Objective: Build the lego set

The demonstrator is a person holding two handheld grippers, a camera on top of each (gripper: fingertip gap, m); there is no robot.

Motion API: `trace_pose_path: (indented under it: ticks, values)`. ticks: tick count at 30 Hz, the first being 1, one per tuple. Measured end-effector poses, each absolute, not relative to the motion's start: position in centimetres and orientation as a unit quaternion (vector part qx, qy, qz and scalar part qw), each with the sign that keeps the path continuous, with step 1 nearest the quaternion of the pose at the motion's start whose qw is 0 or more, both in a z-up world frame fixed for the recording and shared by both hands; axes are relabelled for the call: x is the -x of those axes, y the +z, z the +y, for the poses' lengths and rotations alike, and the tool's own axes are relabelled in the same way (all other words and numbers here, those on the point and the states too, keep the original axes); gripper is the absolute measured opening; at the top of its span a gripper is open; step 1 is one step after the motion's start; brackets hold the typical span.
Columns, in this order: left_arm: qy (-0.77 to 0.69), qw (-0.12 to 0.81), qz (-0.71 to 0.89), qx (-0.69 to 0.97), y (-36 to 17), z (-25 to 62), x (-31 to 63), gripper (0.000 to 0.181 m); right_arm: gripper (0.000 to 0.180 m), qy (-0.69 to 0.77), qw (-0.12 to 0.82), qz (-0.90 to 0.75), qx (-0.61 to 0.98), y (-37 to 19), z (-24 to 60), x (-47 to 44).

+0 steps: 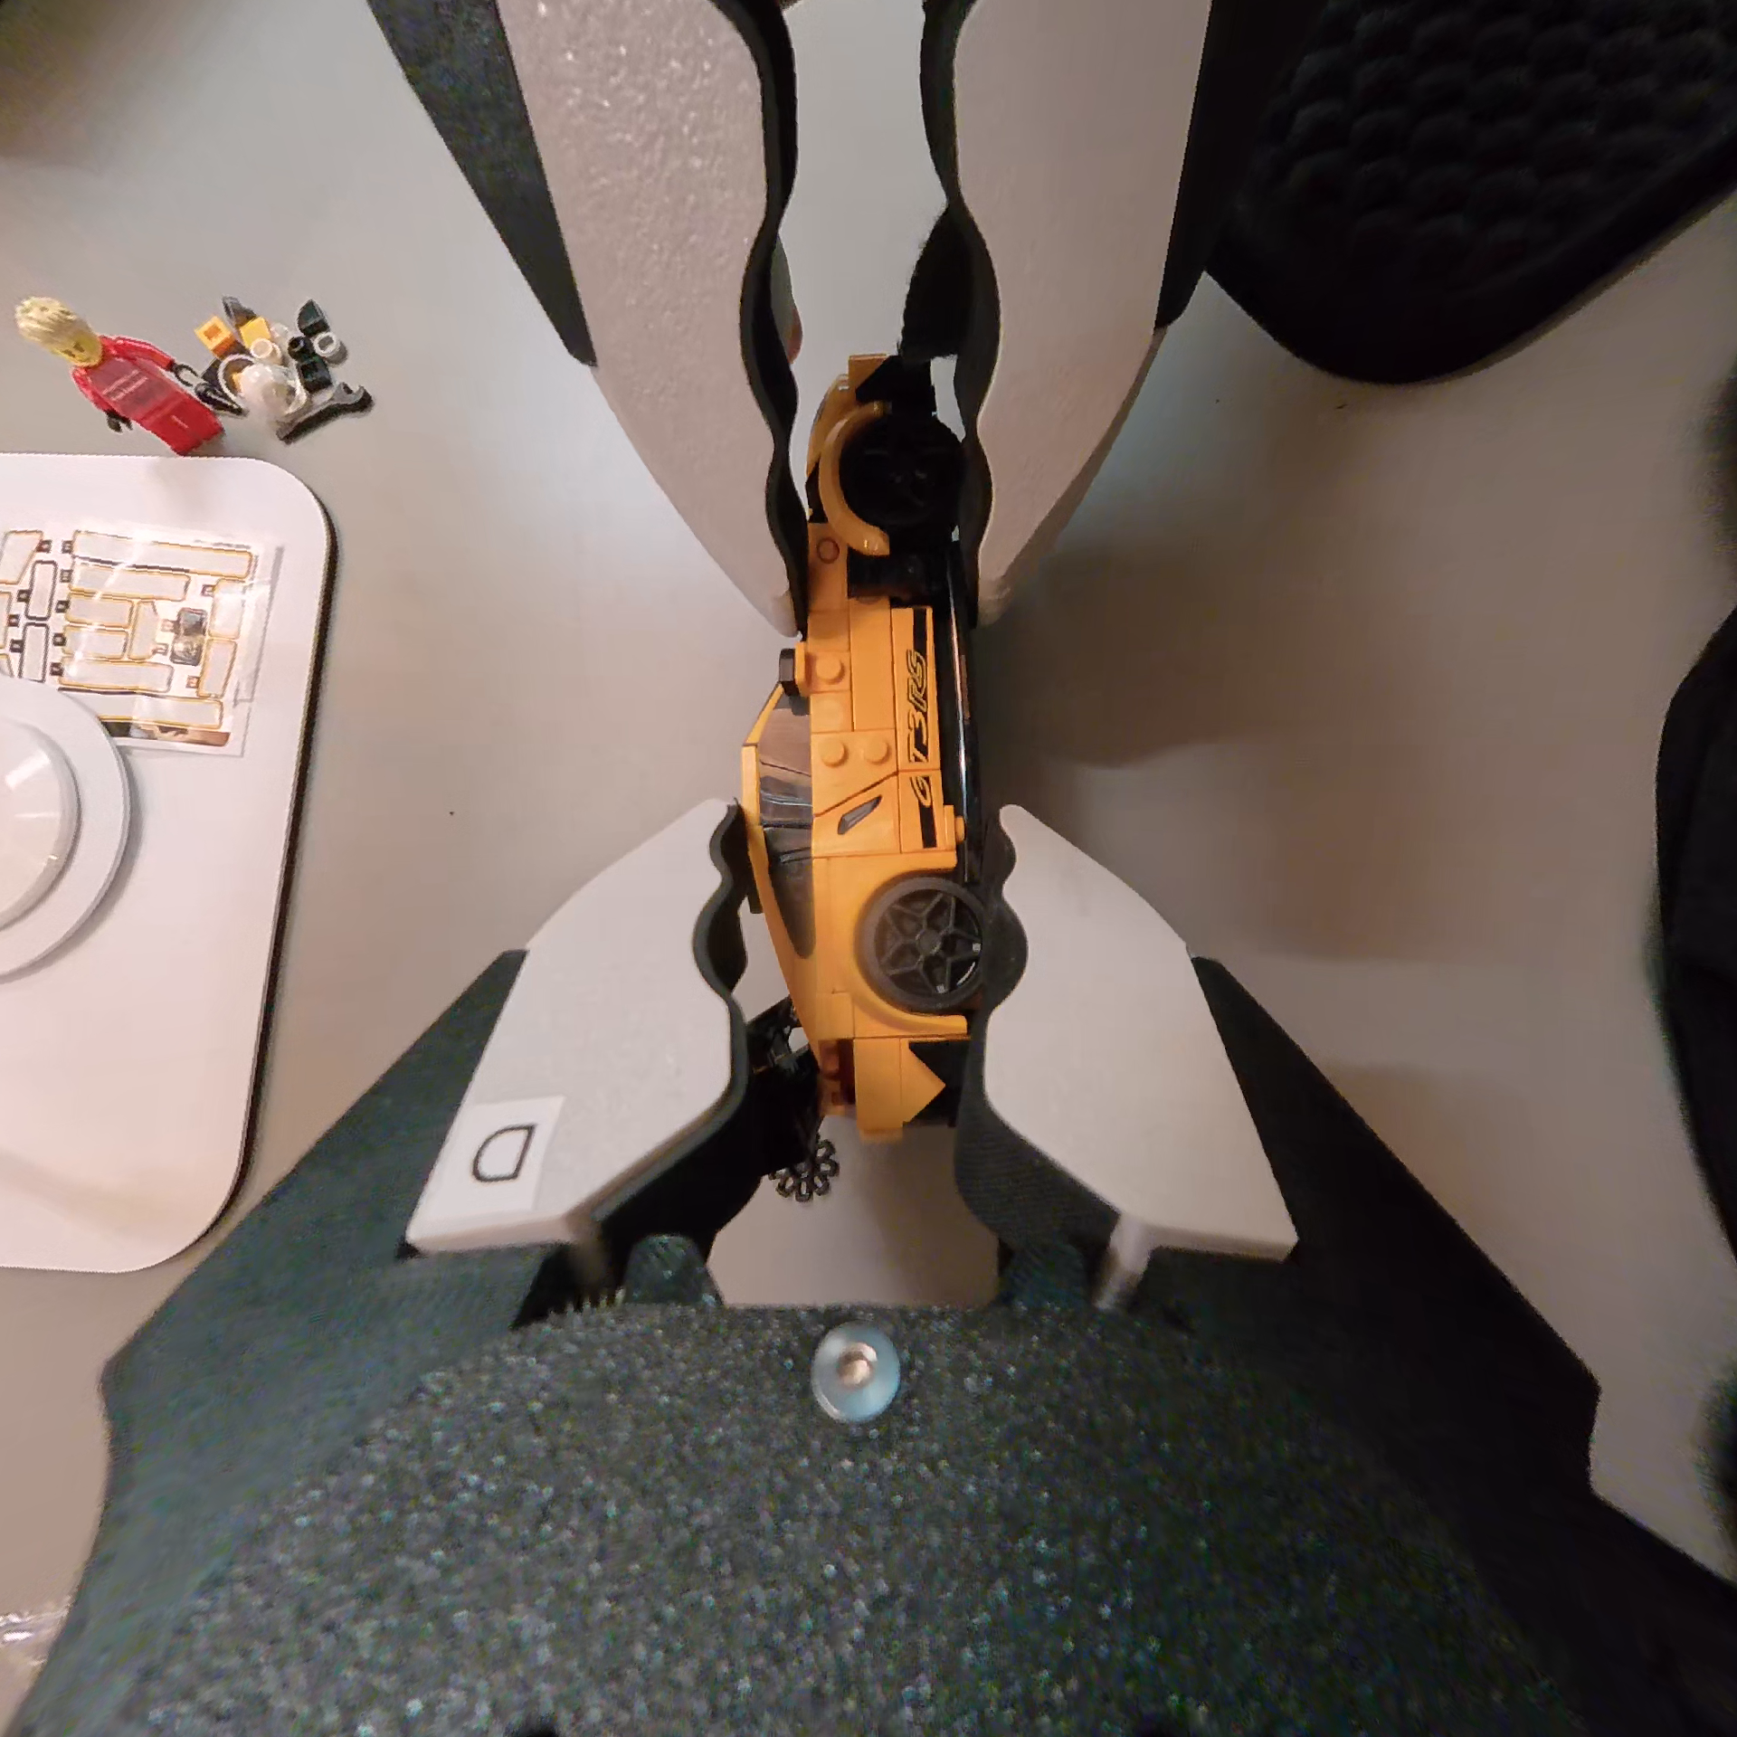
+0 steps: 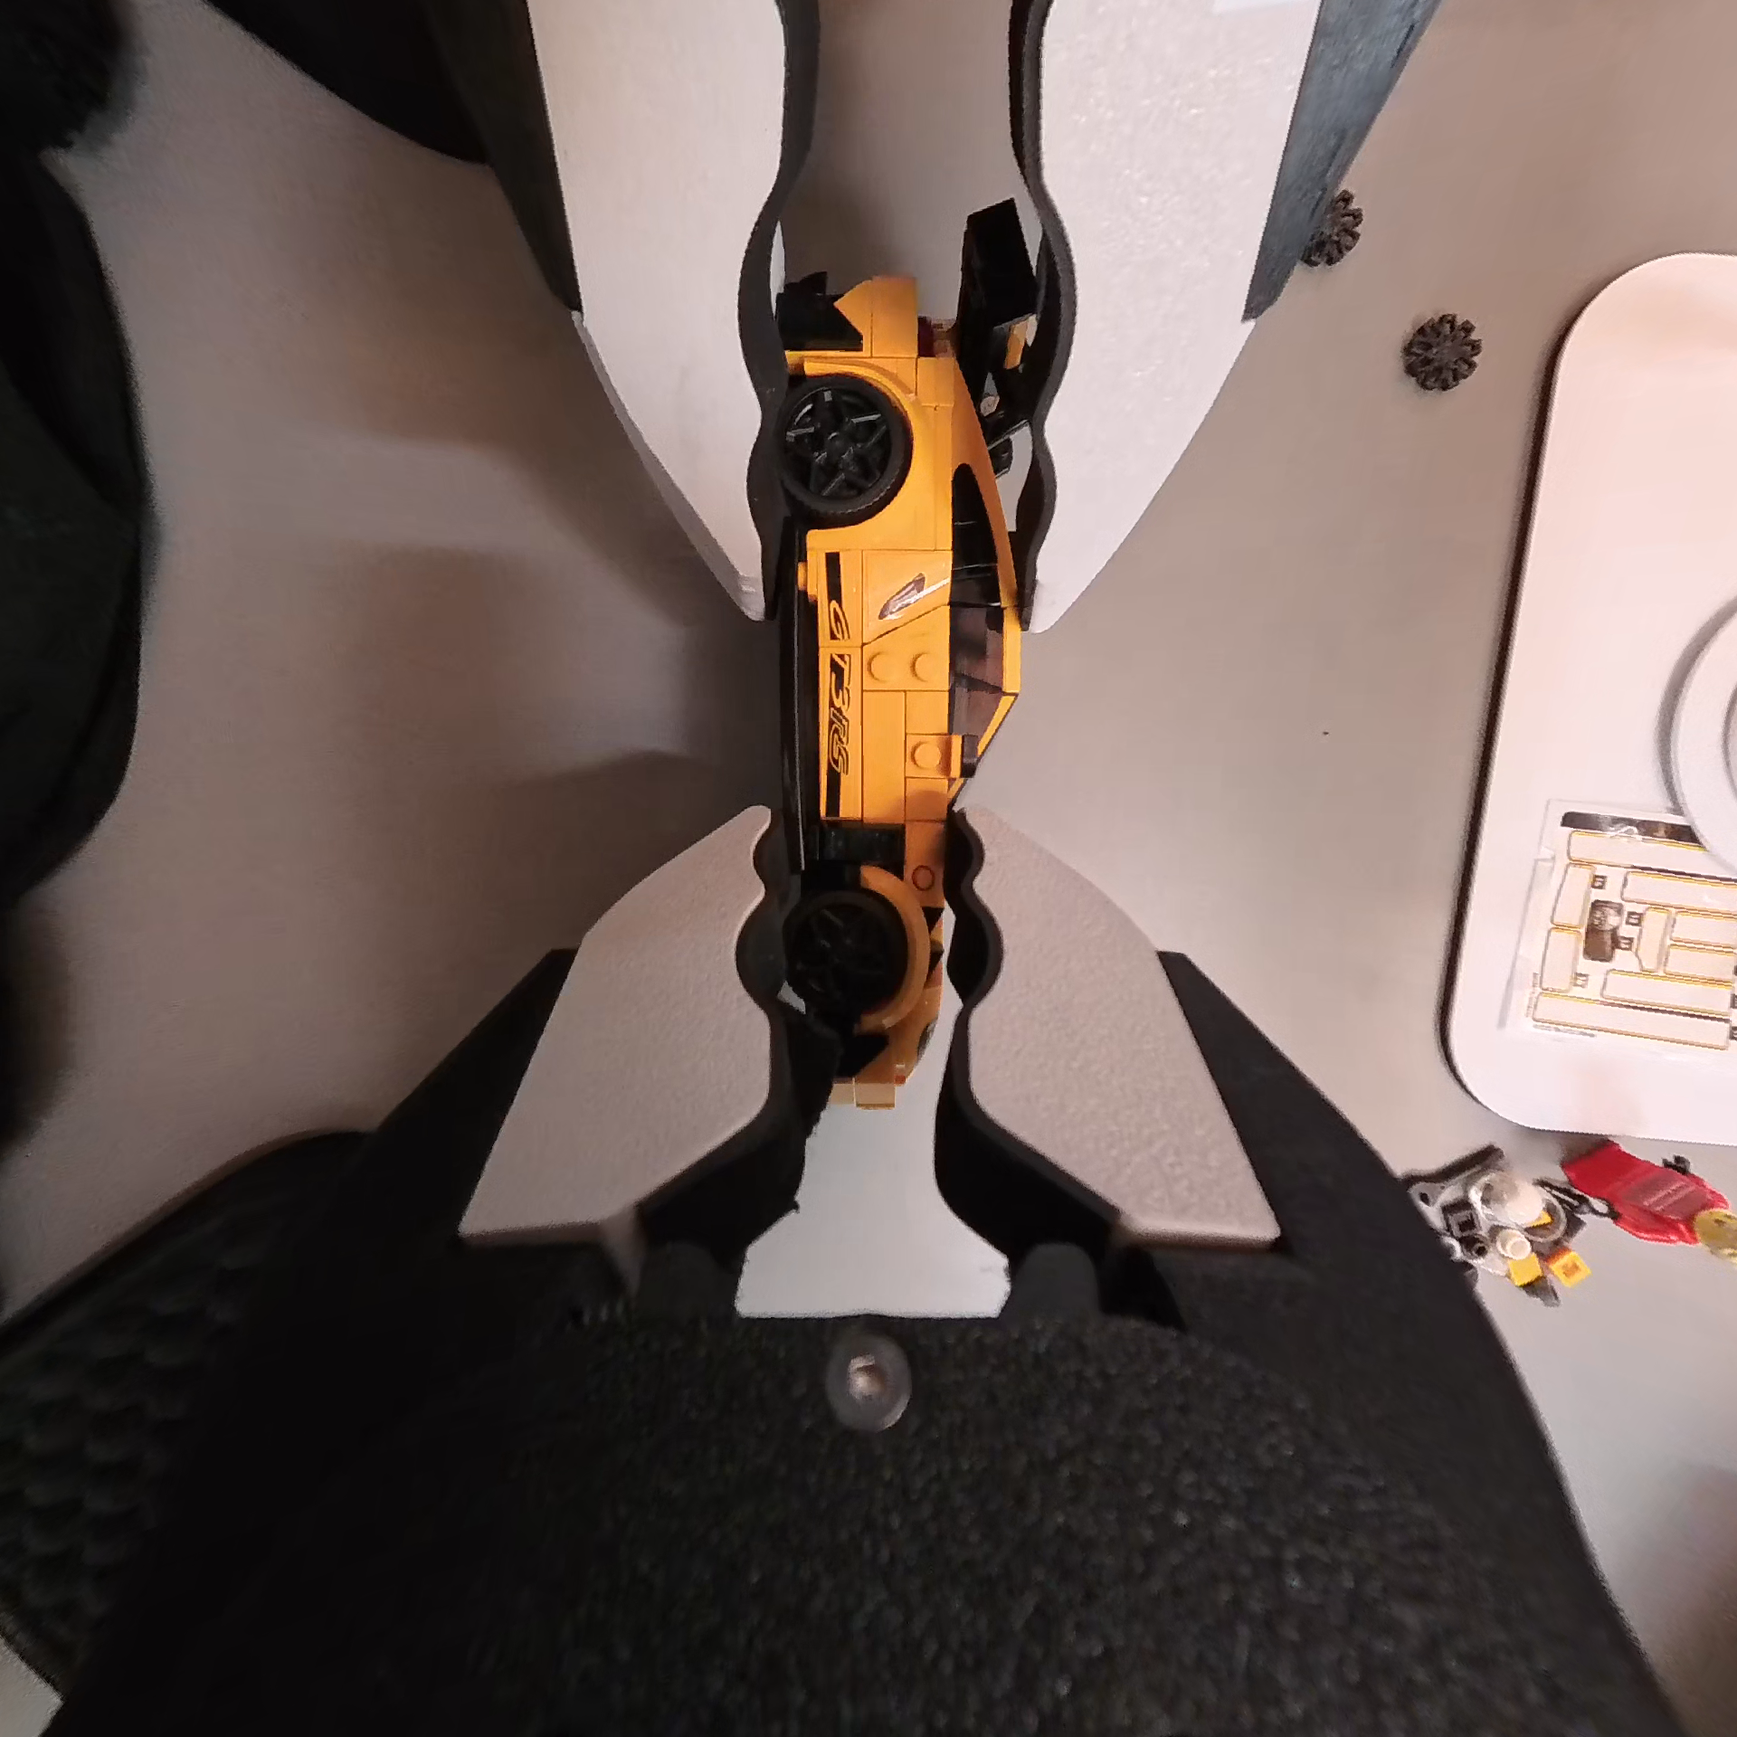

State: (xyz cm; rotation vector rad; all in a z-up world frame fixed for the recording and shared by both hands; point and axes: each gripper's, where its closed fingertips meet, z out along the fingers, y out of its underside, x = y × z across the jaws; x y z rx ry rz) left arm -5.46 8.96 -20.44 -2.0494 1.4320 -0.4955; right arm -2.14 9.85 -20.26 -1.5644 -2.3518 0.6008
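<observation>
Yellow lego car [image 1: 874, 818] clamped endwise: left claw [image 1: 869, 846] rear, right claw [image 2: 860, 846] front.

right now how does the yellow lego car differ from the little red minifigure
The yellow lego car is held off the table, clamped at both ends by the left gripper and right gripper; the red minifigure lies loose on the table, much smaller. Both look assembled.

Two wrist cameras facing each other, close, looking down, sharing the yellow car [image 1: 869, 752] between jaws.
</observation>
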Motion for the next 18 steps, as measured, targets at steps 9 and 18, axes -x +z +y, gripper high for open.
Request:
trace_pose_path:
  ticks: [9,18]
  values:
    - [-0.190,0.293,0.535,0.769,-20.43,8.95,5.42,0.047,0.032,0.218,0.134,-0.801,0.541,-20.23,9.78,2.16]
    - [-0.187,0.293,0.538,0.768,-20.43,8.94,5.43,0.047,0.032,0.220,0.151,-0.800,0.538,-20.14,9.79,2.26]
